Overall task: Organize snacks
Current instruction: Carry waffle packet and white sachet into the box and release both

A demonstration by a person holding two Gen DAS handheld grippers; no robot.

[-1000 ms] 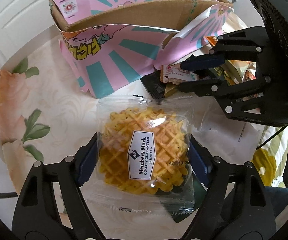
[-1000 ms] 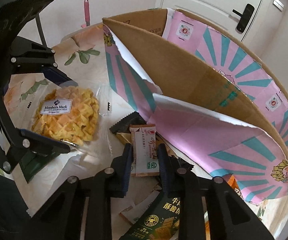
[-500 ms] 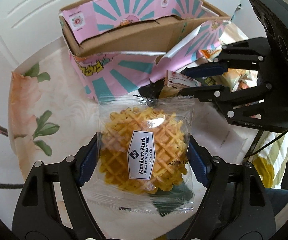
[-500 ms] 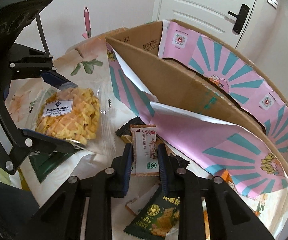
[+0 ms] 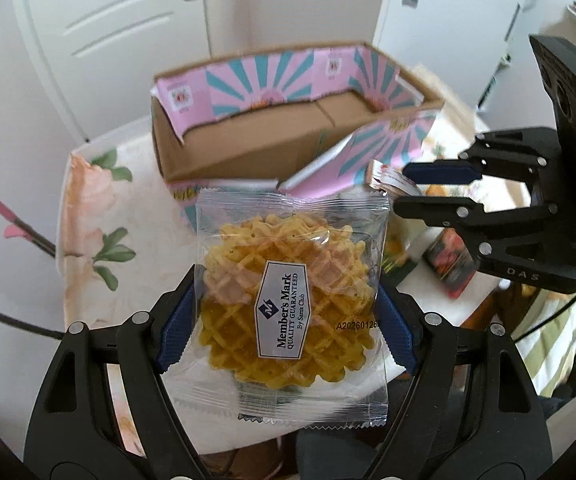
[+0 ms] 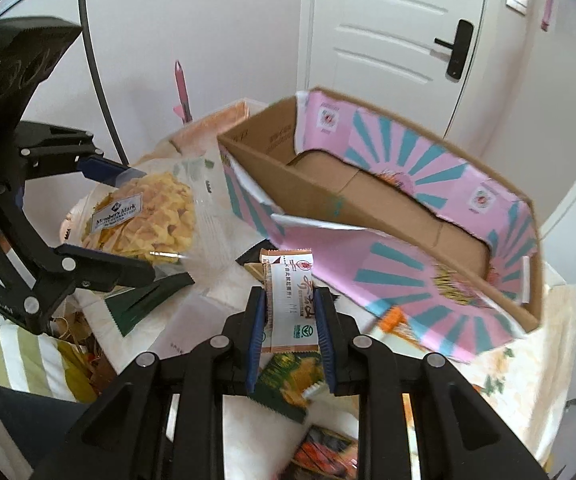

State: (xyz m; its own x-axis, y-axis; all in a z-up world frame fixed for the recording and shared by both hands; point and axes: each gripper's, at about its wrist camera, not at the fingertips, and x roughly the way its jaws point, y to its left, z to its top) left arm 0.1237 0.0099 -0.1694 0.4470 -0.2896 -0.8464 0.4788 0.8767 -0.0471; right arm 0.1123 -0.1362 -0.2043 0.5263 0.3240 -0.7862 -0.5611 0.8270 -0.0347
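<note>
I am holding the waffle packet (image 5: 292, 308) in my left gripper (image 5: 288, 320), jaws spread wide and pinching its side edges, label running lengthwise away from me, above the floral table (image 5: 87, 240). Ahead, the pink box (image 5: 288, 120) is sitting open-topped with bare floor inside. My right gripper (image 6: 291, 320) is clamping narrowly on the stick sachet (image 6: 292, 300), long axis pointing toward the box's near wall.

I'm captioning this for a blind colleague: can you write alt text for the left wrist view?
The left gripper holds a clear-wrapped waffle snack above a floral table. Behind it stands an open pink-and-teal box; at right, the right gripper grips a small snack bar.
</note>
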